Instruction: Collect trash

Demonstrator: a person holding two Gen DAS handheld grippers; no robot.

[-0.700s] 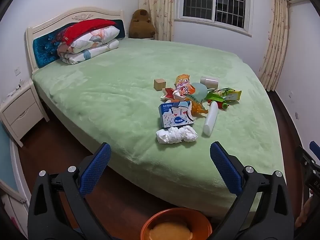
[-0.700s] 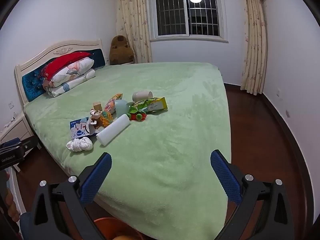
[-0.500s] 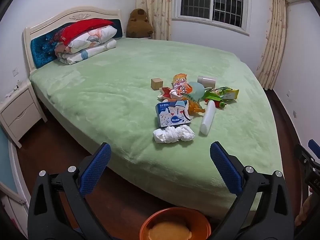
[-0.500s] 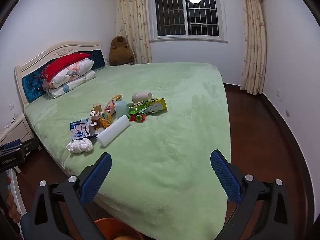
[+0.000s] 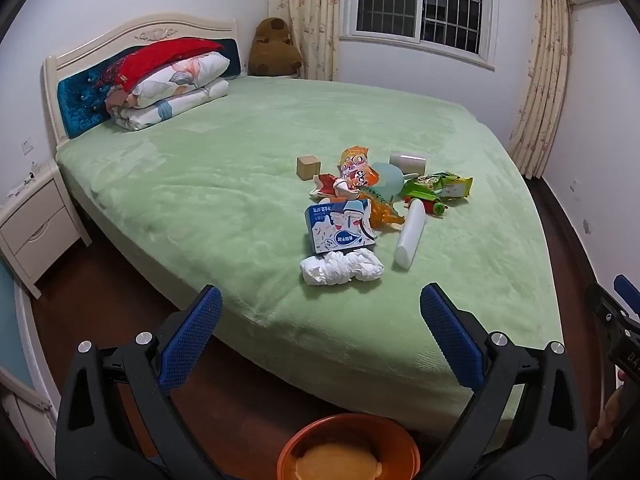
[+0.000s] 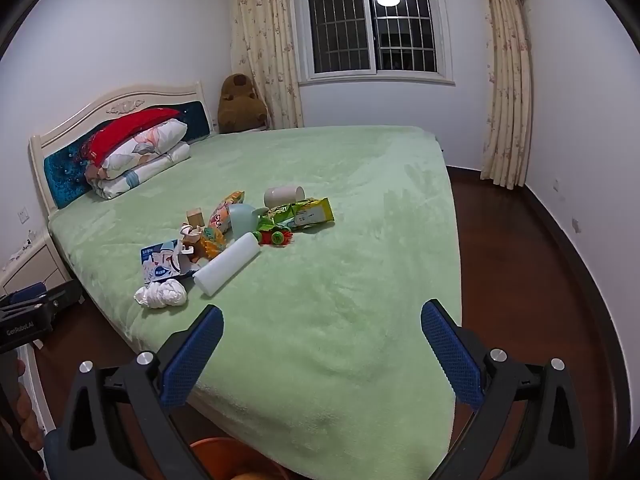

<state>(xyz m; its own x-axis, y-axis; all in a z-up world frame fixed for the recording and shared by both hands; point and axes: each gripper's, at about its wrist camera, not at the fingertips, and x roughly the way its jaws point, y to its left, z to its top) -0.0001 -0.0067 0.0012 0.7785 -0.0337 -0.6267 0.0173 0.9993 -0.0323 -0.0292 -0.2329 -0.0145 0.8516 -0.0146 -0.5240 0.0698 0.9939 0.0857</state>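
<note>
Fingers (image 5: 191,338) of both grippers spread wide, empty, above the bed's (image 5: 240,184) near edge

On the black body of the left gripper (image 6: 28,320), seen at the left edge of the right wrist view, small white letters read "GenRobot.AI". In the left wrist view, the black body of the right gripper (image 5: 624,344) at the right edge shows pale letters that begin "DA"; the rest is cut off. The blue and white carton (image 5: 340,228), which lies near the foot edge of the bed (image 5: 200,184), carries printed characters, but they are too small to read.
</note>
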